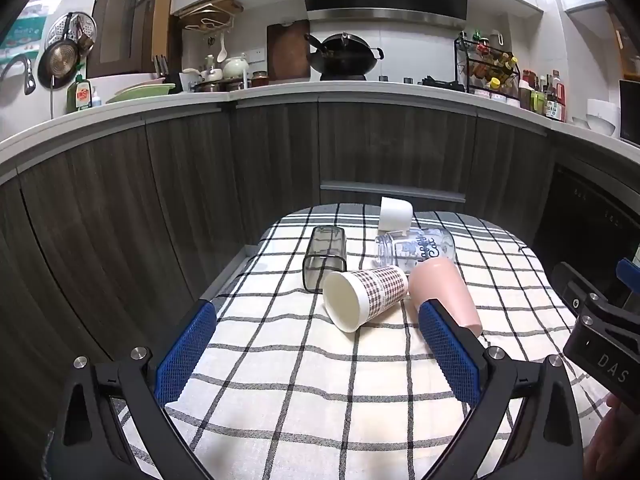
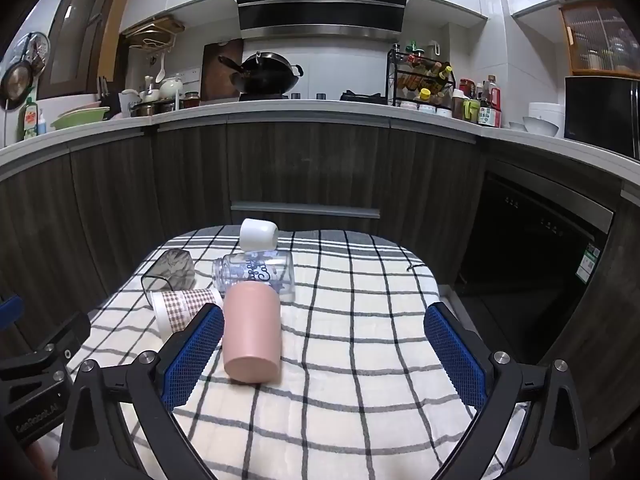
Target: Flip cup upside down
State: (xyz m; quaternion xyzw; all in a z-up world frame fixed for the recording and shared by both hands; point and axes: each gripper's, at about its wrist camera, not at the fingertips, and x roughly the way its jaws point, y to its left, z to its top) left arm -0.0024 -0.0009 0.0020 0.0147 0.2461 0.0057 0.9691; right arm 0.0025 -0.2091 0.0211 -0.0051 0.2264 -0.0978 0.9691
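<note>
On a checked tablecloth [image 1: 360, 380] before the dark kitchen cabinets [image 1: 160, 200], we see five cups lying on their sides: a pink cup [image 2: 250, 332] nearest us, a clear printed glass [image 2: 260, 274], a houndstooth paper cup [image 1: 366, 294], a smoky square tumbler [image 1: 324, 256] and a small white cup [image 2: 259, 234] farthest back. Our left gripper [image 1: 316, 350] and right gripper [image 2: 324, 354] hover spread wide, holding nothing.

We see five cups on sides mid-table: pink cup [image 2: 251, 334], checked paper cup [image 1: 366, 298], grey tumbler [image 1: 324, 258], clear printed glass [image 1: 416, 249], white cup [image 1: 395, 214] near far edge.
</note>
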